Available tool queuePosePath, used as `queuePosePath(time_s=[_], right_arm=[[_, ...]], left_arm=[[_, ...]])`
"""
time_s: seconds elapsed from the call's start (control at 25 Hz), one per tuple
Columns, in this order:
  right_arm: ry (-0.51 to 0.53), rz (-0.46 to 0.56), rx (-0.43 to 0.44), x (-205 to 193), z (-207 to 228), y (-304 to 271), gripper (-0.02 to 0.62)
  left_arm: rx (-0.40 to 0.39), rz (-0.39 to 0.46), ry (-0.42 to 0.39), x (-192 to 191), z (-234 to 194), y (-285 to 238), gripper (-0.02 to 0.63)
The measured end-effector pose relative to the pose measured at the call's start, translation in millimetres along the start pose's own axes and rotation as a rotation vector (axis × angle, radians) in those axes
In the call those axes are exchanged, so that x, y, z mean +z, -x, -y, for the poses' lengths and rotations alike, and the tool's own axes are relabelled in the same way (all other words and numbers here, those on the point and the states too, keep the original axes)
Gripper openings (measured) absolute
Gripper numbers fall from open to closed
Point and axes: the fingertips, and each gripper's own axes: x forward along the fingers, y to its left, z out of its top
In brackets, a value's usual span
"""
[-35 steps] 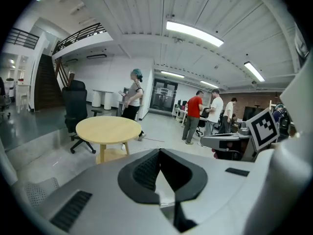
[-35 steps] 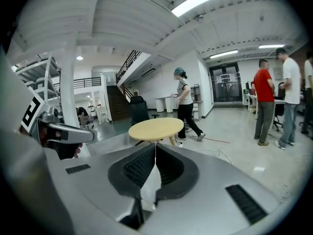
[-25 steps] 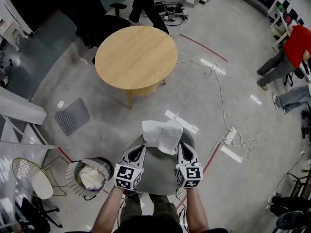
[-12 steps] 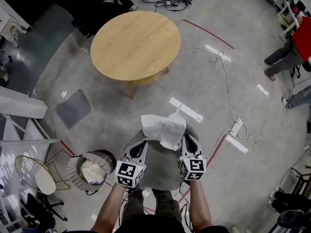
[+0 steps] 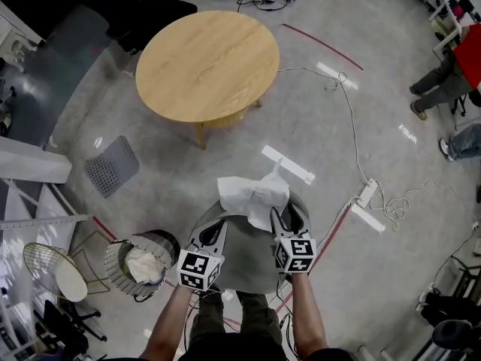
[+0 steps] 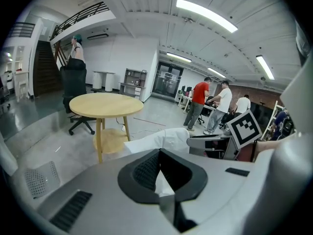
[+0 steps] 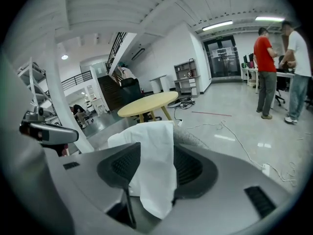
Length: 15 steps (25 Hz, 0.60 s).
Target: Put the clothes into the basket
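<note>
The basket (image 5: 114, 268) holding white laundry (image 5: 143, 265) stands left of the grey stool (image 5: 248, 265), over whose far edge the left gripper (image 5: 216, 228) pinches a white cloth (image 5: 252, 194), which hangs loose between the just-opened, parted jaws of the right gripper (image 5: 285, 216).

White cloth (image 5: 254, 195) hides the right hand-held gripper (image 5: 286, 219) tips; an edge crops the red-shirted person (image 5: 467, 57).

Bright, even indoor light falls from ceiling strip lights (image 6: 205, 14), leaving pale glare streaks on the glossy floor (image 5: 398, 89). Both gripper views bend strongly and darken at their rounded edges; shadows are soft
</note>
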Motion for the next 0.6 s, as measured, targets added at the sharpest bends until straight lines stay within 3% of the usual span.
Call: queuePosePath(time_s=[0.4, 0.6], right_arm=[[-0.010, -0.015, -0.017, -2.1, 2.1, -16.8, 0.213], [0.010, -0.043, -0.070, -5.4, 5.6, -24.4, 0.184]], left_arm=[[0.010, -0.023, 0.022, -13.8, -8.0, -0.9, 0.006], [0.008, -0.021, 0.032, -16.2, -10.7, -2.4, 0.006]])
